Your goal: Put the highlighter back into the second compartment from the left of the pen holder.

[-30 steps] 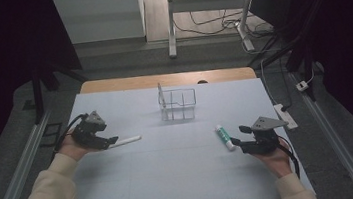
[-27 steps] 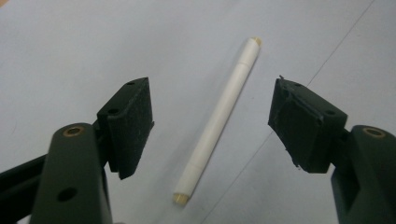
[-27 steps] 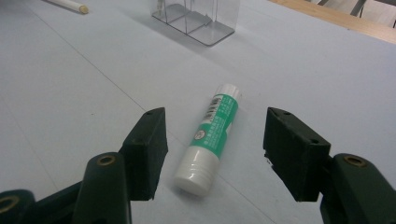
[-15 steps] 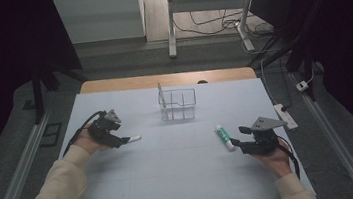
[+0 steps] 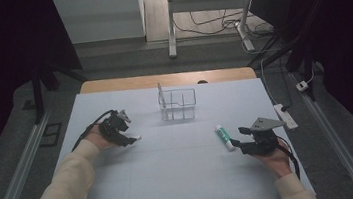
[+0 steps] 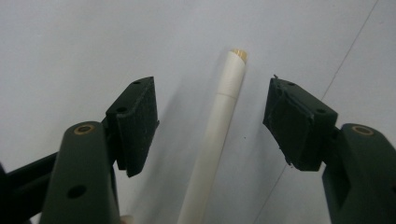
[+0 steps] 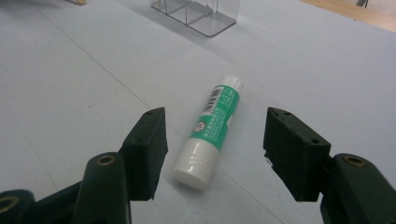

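Pen (image 6: 217, 130), white and slim with a tan tip, lies flat on the pale blue table (image 5: 183, 179), straddled by the left gripper (image 5: 130, 140). In the left gripper view its long axis runs from about 6 o'clock up to 12 or 1 o'clock, straight along the gripper's reach. The jaws have just been closing, yet they stand apart on either side with clear table between each pad and the barrel. A squeeze across the barrel is, by my judgement, what comes next, and the left hand is plainly the nearer one.

The right gripper (image 5: 237, 145) sits at the table's 4 o'clock, jaws spread and holding nothing. A green-and-white glue stick (image 7: 210, 130) lies between them, untouched, its white cap nearest the camera and its far end pointing toward 12 or 1 o'clock.

A clear divided holder (image 5: 178, 104) stands at 12 o'clock, well apart from both grippers. A thin upright piece rises at its left corner; otherwise the compartments look empty.
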`<state>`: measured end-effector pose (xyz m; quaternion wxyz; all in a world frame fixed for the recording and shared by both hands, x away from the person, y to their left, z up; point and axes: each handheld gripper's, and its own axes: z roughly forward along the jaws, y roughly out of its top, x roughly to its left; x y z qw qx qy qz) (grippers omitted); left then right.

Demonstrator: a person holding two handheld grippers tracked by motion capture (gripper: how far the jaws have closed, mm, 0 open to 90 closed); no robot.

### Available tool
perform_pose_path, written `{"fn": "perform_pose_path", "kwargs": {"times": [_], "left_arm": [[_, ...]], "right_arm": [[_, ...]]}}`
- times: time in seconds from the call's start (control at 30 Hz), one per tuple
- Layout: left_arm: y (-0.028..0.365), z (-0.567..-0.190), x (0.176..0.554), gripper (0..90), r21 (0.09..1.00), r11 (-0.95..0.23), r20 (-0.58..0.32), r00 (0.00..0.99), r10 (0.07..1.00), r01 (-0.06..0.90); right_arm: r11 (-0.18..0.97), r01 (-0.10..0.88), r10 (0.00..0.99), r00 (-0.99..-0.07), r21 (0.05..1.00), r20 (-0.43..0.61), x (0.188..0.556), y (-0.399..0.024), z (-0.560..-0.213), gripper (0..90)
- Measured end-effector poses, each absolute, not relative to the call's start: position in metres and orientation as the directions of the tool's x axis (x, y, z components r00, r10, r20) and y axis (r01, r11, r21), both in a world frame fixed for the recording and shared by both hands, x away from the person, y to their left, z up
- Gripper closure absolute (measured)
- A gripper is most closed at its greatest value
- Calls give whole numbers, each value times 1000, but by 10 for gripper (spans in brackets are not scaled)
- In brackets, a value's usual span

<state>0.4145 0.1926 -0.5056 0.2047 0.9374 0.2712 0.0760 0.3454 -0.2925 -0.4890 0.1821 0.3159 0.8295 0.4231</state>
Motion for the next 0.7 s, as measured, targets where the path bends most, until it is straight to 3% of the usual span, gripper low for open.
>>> {"fn": "perform_pose_path", "kwargs": {"times": [0.17, 0.33, 0.5, 0.7], "left_arm": [[191, -511, 418, 386, 411, -776, 25, 845, 534, 478], [188, -515, 419, 473, 397, -792, 17, 860, 511, 463], [187, -515, 420, 660, 393, -822, -10, 895, 445, 413], [183, -515, 417, 783, 378, -859, 10, 926, 377, 345]], "right_arm": [[440, 370, 679, -733, 818, -35, 346, -293, -490, 389], [446, 373, 679, -733, 813, -37, 346, -293, -491, 389], [448, 378, 681, -732, 810, -35, 346, -292, -491, 389], [451, 378, 680, -733, 809, -37, 346, -292, -491, 389]]}}
